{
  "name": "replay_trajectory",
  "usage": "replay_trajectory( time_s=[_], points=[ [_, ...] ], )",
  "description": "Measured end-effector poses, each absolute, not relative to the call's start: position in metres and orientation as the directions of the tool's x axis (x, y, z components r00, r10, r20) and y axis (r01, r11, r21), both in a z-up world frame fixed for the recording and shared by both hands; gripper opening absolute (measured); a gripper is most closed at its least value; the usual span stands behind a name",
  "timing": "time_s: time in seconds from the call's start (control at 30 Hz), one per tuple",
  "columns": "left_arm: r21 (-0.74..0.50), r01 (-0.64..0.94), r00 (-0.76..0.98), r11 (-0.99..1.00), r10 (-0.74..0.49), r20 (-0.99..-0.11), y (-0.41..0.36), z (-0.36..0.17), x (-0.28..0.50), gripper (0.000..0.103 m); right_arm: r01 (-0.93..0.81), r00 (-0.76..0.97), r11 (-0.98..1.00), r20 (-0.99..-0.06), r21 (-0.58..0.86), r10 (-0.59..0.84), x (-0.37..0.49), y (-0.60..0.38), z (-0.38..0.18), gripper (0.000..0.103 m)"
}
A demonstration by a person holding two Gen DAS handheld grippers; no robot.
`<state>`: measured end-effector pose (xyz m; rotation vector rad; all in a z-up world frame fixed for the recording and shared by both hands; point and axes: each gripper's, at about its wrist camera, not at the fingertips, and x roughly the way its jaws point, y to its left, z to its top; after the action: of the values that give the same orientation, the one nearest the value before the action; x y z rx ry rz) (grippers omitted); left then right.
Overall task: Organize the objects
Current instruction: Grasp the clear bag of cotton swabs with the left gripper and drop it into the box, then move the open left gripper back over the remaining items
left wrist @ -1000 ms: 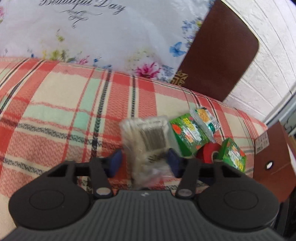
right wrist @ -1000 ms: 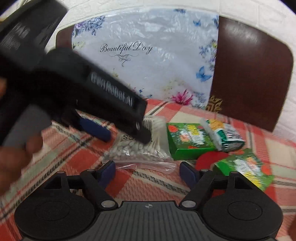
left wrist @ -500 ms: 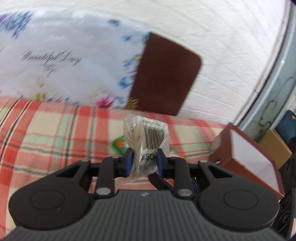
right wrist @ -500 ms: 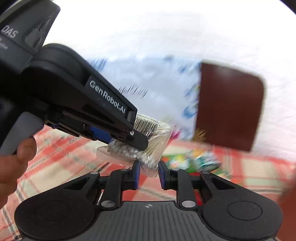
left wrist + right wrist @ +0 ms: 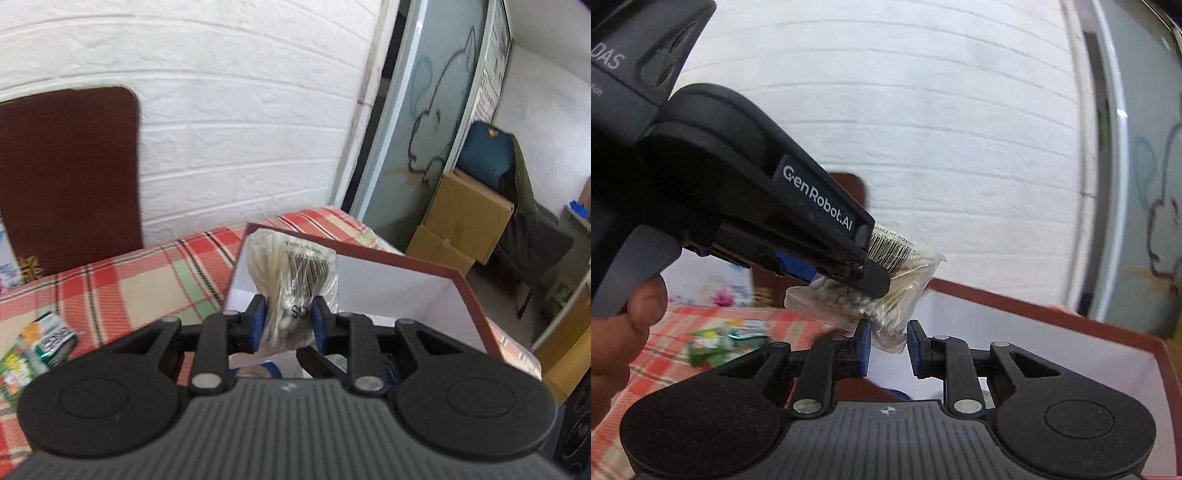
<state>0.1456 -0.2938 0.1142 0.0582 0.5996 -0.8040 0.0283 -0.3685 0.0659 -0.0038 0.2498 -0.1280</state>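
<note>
A clear bag of cotton swabs (image 5: 295,284) with a barcode label hangs in the air over the open box (image 5: 406,291), which is red-brown outside and white inside. My left gripper (image 5: 286,317) is shut on the bag's middle, its blue pads pressing both sides. In the right wrist view the same bag (image 5: 905,291) is held from above by the left gripper (image 5: 875,284). My right gripper (image 5: 888,341) is shut on the bag's lower corner. A hand (image 5: 624,332) holds the left gripper's handle.
Green snack packets (image 5: 33,347) lie on the red plaid cloth (image 5: 147,280) to the left, also visible as green packets (image 5: 720,339). A brown board (image 5: 66,177) leans on the white brick wall. Cardboard boxes (image 5: 465,221) and a dark chair stand beyond the glass door.
Both grippers closed on the swab bag where it lay on the plaid cloth. They lifted it and carried it right, from beside the green packets to above the open box.
</note>
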Motion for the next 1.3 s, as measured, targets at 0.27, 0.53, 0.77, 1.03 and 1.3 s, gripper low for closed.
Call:
replay_trajectory(
  time_s=[0.27,0.53,0.77,1.03,1.3],
  points=[
    [-0.002,0.654,0.614,0.756,-0.533,-0.582,-0.313,0.093,0.168,0.032,0.172,0.936,0.983,-0.321,0.068,-0.142,0.051,-0.397,0.046,0.030],
    [-0.024,0.619,0.635,0.785,-0.518,-0.573,-0.280,0.108,0.130,0.032,0.184,0.953,0.980,-0.257,0.080,-0.158,0.025,-0.384,0.049,0.033],
    [-0.002,0.536,0.683,0.844,-0.435,-0.587,-0.229,0.108,0.092,0.041,0.225,0.965,0.966,-0.167,0.129,-0.202,-0.036,-0.364,0.048,0.038],
    [0.000,0.427,0.690,0.904,-0.325,-0.647,-0.181,0.085,0.077,0.045,0.197,0.959,0.970,-0.235,0.141,-0.161,-0.040,-0.341,0.040,0.042],
    [0.038,0.361,0.724,0.932,-0.255,-0.641,-0.158,0.075,0.067,0.057,0.280,0.943,0.943,-0.236,0.181,-0.235,-0.057,-0.355,0.057,0.047]
  ],
)
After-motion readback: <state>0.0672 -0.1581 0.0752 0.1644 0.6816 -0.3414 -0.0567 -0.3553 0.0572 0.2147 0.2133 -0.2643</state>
